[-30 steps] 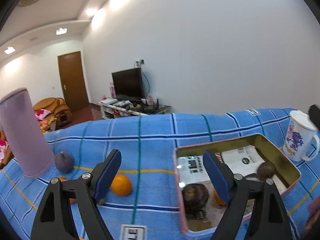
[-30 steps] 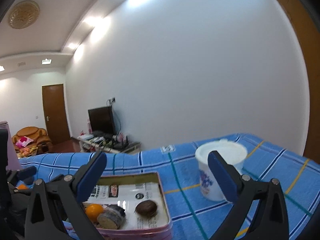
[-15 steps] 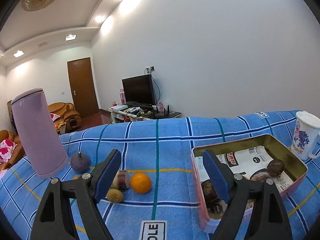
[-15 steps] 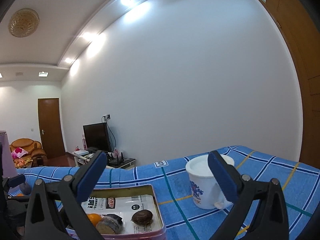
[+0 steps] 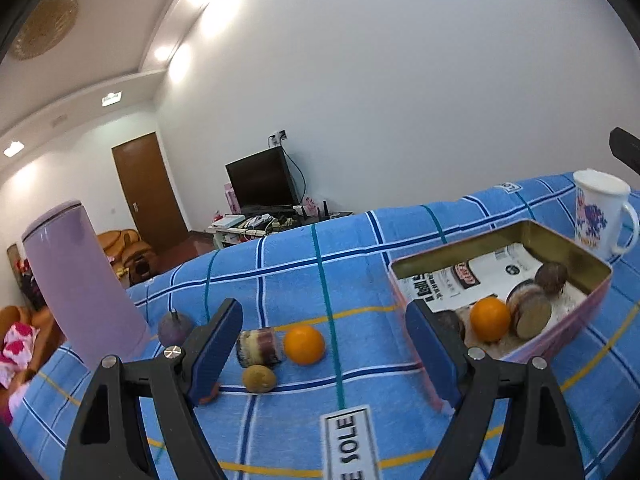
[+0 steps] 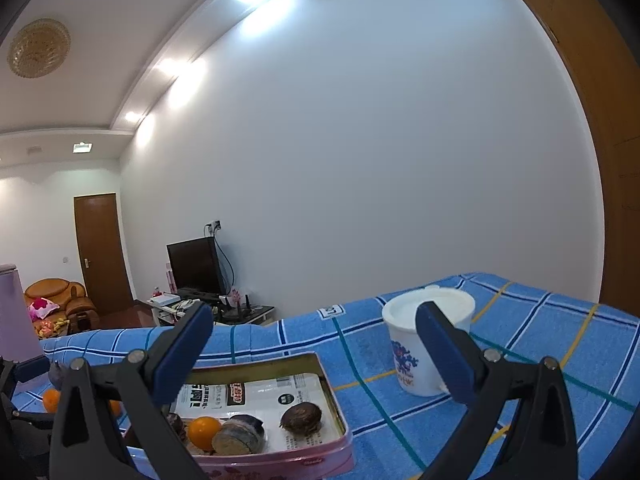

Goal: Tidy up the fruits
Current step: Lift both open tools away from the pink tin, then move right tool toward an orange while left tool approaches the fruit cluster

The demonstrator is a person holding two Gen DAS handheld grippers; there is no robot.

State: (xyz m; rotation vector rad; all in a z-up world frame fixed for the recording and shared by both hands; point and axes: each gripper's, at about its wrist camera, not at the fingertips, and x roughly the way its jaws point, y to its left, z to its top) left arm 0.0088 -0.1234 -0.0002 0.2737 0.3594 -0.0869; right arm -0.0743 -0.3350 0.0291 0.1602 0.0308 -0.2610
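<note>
**Q:** What is lying on the blue checked cloth (image 5: 360, 248), and where is the task standing?

**A:** Taking the pink tin (image 5: 560, 340) as the landmark, and going from largest to smallest: the lilac tumbler (image 5: 80, 280) is standing far to the tin's left, and the white mug (image 5: 600, 212) is standing just behind the tin's far right corner. Both grippers are hovering on the tin's near side. The left gripper (image 5: 324, 352) is holding its fingers spread wide, pinching nothing; the right gripper (image 6: 316, 356) is likewise gaping and carrying nothing.

**Q:** Which fruits are already lying in the tin?

**A:** An orange (image 5: 490, 318), a cut banded fruit (image 5: 528, 312) touching it, a brown round fruit (image 5: 551, 278) towards the far wall, and a dark one (image 5: 454, 322) partly hidden behind a finger.

**Q:** And what is remaining outside?

**A:** To the tin's left, a second orange (image 5: 304, 345), a banded cut piece (image 5: 259, 347), a purple fruit (image 5: 175, 328) by the tumbler, and a small kiwi-like fruit (image 5: 259, 378). Judging by this, the sorting is sitting roughly half done, with the left gripper seemingly lining up on that cluster.
</note>
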